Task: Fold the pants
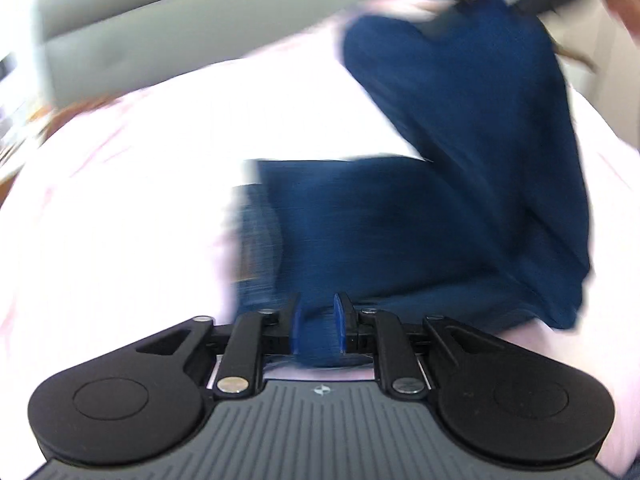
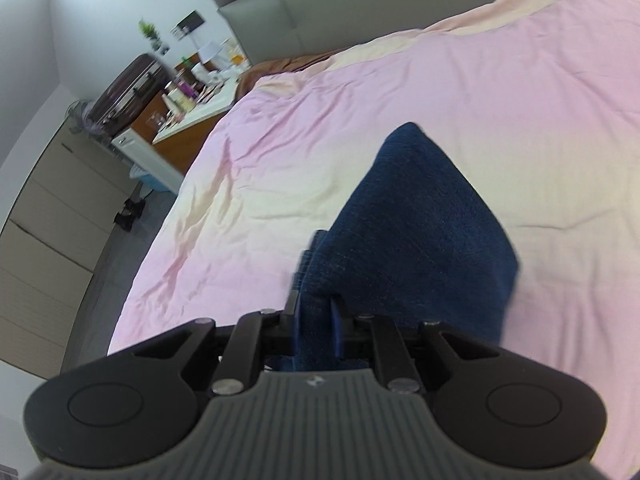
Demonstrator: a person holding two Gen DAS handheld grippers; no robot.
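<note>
Pink bedsheet (image 2: 400,100), both claws clamping blue pants (image 2: 420,216)

no readable text, only a small unlettered emblem on each gripper's grey ribbed body

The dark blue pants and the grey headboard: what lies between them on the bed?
Only bare pink bedsheet. In the right wrist view nothing rests on it between the pants and the headboard.
</note>
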